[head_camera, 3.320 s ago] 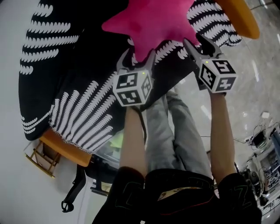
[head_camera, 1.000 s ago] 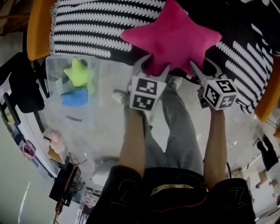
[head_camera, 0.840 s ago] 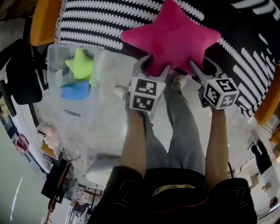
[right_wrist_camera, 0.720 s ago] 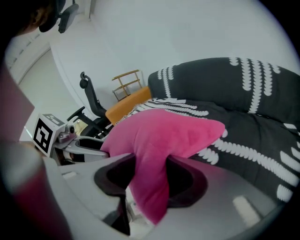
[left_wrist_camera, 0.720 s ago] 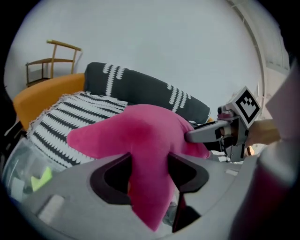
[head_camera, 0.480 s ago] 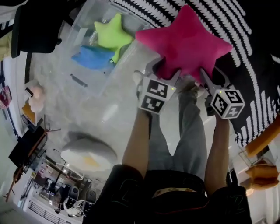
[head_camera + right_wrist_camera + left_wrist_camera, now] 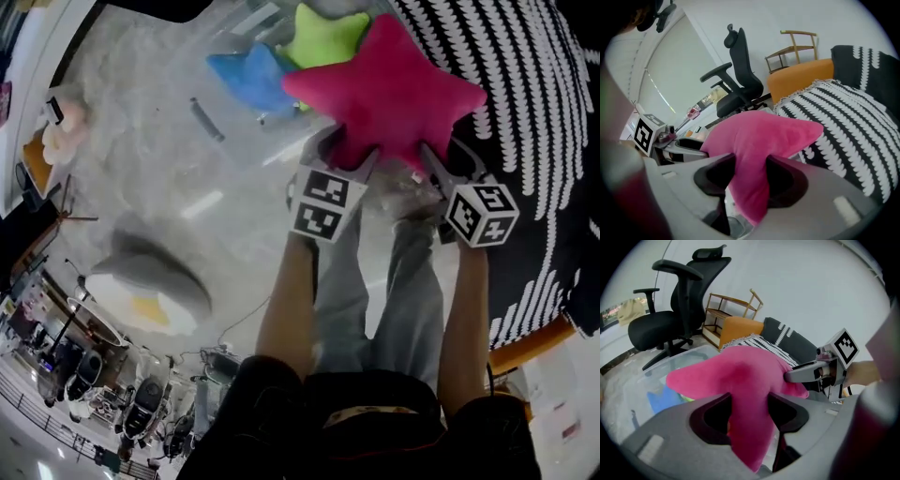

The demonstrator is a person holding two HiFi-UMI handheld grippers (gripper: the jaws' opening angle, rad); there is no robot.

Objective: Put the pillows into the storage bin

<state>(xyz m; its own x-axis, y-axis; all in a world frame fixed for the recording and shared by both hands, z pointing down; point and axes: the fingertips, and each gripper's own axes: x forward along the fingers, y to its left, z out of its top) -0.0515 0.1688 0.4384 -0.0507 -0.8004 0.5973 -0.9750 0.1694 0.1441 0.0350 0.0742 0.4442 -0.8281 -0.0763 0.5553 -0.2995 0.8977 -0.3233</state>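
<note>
A pink star pillow [image 7: 389,89] hangs in the air between both grippers. My left gripper [image 7: 339,155] is shut on its lower left arm [image 7: 745,423], and my right gripper [image 7: 433,161] is shut on its lower right arm [image 7: 747,187]. Just beyond the pillow lies the clear storage bin [image 7: 239,37], with a blue star pillow [image 7: 246,80] and a green star pillow [image 7: 323,36] inside. In the left gripper view the bin [image 7: 670,363] shows under the pink pillow [image 7: 736,376], with the blue pillow [image 7: 663,399] in it.
A black-and-white patterned cover [image 7: 534,122] drapes an orange sofa [image 7: 525,342] at right. A black office chair [image 7: 675,310] and a wooden rack [image 7: 729,315] stand behind the bin. A white cushion [image 7: 145,286] lies on the floor at left.
Both grippers have swung the pink pillow away from the sofa towards the bin. The bin has shifted from the far left of the head view to directly beyond the pillow.
</note>
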